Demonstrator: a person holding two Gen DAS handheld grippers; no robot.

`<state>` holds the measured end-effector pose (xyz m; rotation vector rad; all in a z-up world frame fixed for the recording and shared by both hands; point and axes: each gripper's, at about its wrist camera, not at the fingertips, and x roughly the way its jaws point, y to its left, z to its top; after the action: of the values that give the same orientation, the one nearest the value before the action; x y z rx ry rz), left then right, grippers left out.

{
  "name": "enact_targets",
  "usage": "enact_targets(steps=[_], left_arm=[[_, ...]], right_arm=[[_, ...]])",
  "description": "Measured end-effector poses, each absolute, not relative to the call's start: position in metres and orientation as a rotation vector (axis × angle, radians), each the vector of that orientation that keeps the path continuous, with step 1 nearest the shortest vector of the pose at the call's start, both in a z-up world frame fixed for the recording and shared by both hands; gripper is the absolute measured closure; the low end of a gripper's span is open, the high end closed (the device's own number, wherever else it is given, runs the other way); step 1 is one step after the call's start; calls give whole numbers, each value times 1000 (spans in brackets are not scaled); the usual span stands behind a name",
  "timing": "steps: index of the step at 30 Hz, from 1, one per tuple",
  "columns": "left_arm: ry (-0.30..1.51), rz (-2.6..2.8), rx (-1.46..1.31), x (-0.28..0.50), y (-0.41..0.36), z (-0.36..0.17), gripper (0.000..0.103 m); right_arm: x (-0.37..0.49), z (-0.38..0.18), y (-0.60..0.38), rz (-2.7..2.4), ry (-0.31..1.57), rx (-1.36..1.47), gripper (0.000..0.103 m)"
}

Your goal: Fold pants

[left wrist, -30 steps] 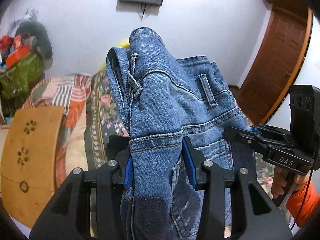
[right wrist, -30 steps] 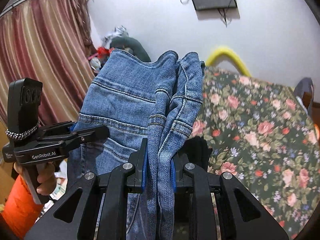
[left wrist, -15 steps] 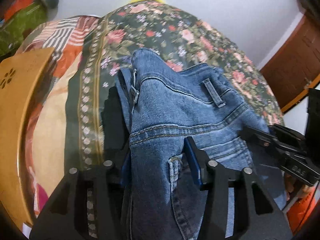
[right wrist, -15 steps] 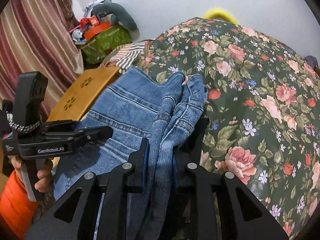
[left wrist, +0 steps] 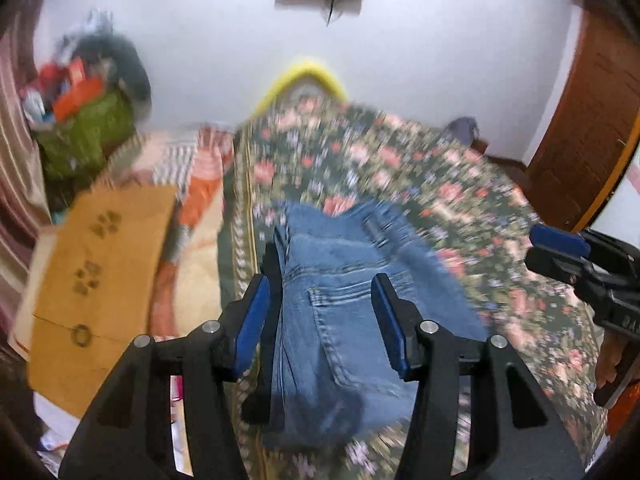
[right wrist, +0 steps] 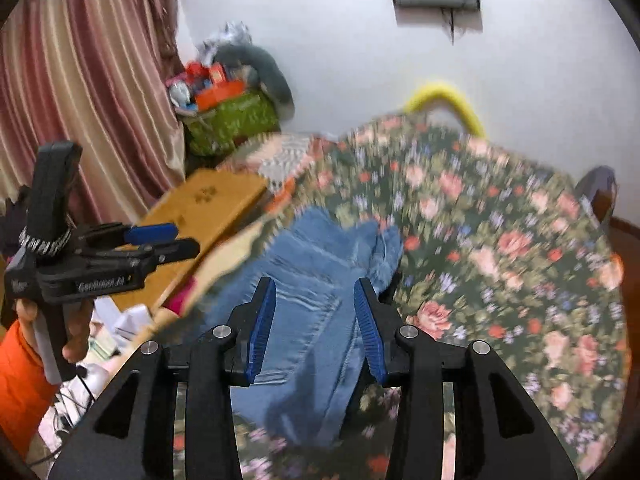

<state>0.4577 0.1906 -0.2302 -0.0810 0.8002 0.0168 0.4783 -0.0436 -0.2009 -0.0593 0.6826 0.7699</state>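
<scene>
Both grippers released: left gripper (left wrist: 320, 320) jaws parted, pads clear of the jeans (left wrist: 340, 312); right gripper (right wrist: 316, 320) jaws opening, jeans behind the gap, untouched. Jeans lie folded on the floral bedspread (right wrist: 500, 240), waistband end away from both cameras.

Black two-finger tools with blue pads, held by a person in orange sleeves.

The left tool (left wrist: 320, 320) and right tool (right wrist: 314, 324) are matte black, with triangular cut-outs in the arms, silver round screws at the joints and ribbed blue pads (right wrist: 262, 326). At the lower left of the right wrist view, the other tool's body bears white lettering, a beaded band wraps its upright block, and an orange sleeve (right wrist: 20, 380) shows below.
</scene>
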Motion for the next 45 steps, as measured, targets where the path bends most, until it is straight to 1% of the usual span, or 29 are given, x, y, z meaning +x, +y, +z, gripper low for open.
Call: enact_targets(steps=[3,7,13,17,22,24,27,28,29,30,31,32,34,36,37,38,40,45], left_arm=[[700,15,-55,407,170,-177,51],[575,19,-34,342,142,-119,51],[393,23,-4,245,107,-58,51],[288,58,32,184,84,-37,51],[198,66,23,125,66,-31,50],[176,70,12,109,62,-34,47],[157,80,1,93,57,-39,39],[151,86,-6,87,55,-43,33],[146,88,-12,83,55,-46,28],[144,90,-13,79,54,-47,25],[143,97,-11,75,52,-49,18],[142,107,-7,72,51,-52,8],[130,123,-7,67,50,-55,0],[143,118,-8,67,50,-58,0],[154,112,-10,68,51,-59,0],[162,111,-14,70,52,-60,0],[166,122,-13,70,52,-63,0],[176,136,-4,68,50,-71,0]], right_arm=[[438,-159,-58,779,597,-33,66],[382,-113,-79,796,497,4,66],[290,-59,-110,805,317,40,66],[241,-45,-124,805,222,45,66],[191,-43,-137,801,127,40,66],[177,-47,-137,800,104,27,66],[164,-55,-137,780,96,30,66],[161,-57,-138,772,100,37,61],[161,-60,-137,765,106,40,49],[159,-62,-138,753,107,44,43],[157,-62,-139,738,102,43,32],[156,-64,-138,718,94,36,25],[154,-63,-137,698,90,14,20],[154,-63,-137,682,96,3,18],[156,-64,-135,676,105,2,13],[157,-64,-135,672,109,4,6],[159,-65,-135,661,108,18,0],[157,-71,-142,657,129,39,0]])
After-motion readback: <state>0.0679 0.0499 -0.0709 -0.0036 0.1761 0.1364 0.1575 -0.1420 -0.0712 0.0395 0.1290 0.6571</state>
